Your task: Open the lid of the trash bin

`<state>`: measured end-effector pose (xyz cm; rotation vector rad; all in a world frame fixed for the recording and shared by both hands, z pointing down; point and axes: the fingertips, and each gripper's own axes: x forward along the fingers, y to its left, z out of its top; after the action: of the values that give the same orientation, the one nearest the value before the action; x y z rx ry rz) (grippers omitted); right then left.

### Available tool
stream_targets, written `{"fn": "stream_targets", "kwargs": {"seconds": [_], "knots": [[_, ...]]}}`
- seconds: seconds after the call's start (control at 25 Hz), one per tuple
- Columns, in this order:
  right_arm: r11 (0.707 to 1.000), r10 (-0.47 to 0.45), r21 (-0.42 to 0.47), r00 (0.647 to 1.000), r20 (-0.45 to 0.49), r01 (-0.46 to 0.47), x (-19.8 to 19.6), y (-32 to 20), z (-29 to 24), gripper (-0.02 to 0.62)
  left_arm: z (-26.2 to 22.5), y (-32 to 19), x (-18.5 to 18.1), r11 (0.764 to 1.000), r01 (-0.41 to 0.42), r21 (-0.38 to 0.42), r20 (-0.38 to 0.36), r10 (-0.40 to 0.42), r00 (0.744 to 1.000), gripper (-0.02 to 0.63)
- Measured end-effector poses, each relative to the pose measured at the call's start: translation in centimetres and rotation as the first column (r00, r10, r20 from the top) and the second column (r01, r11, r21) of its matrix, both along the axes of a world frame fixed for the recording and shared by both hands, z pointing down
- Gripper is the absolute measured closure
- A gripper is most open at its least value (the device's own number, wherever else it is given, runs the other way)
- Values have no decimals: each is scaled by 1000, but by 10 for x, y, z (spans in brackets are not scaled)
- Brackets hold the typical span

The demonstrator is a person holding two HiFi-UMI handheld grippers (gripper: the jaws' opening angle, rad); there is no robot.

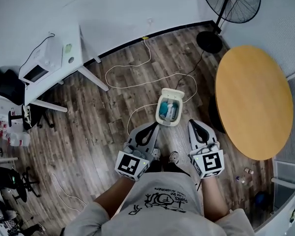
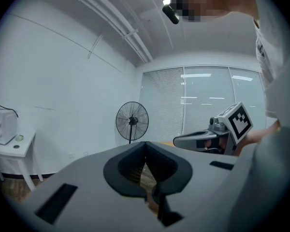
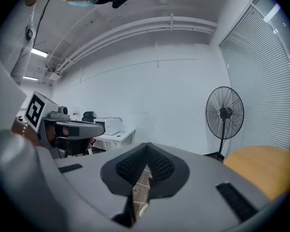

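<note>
No readable words or numbers anywhere. Shirt [image 1: 160,200]: dark print across the chest, seen upside down, letters too small and warped to make out. Left marker cube [image 1: 132,164] and right marker cube [image 1: 211,162]: black-and-white square patterns only, no characters. Microwave [image 1: 42,63]: no legible label.

The bin [image 1: 168,108] is flanked closely by the left gripper [image 1: 151,128] and the right gripper [image 1: 193,124], with only a narrow strip of floor [image 1: 103,132] left on each side. Above the bin, nothing is set in the way. A white cord [image 1: 137,86] is looped flat on the floor behind and left of the bin. Room to the right is narrowed by the round table [image 1: 253,100], near the right gripper. The fan [image 1: 230,1] is set well behind, and the desk [image 1: 73,58] well apart to the left.
</note>
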<state>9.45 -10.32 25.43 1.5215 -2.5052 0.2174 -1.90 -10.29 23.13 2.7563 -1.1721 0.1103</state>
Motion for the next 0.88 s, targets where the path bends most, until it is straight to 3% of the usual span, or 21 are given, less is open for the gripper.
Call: {"fn": "stream_targets", "kwargs": {"seconds": [0.88], "knots": [[990,-60,132,996,66,51,6,29,-127,589,-110,21,13,992,-84,97,-91,93,991,591]]}}
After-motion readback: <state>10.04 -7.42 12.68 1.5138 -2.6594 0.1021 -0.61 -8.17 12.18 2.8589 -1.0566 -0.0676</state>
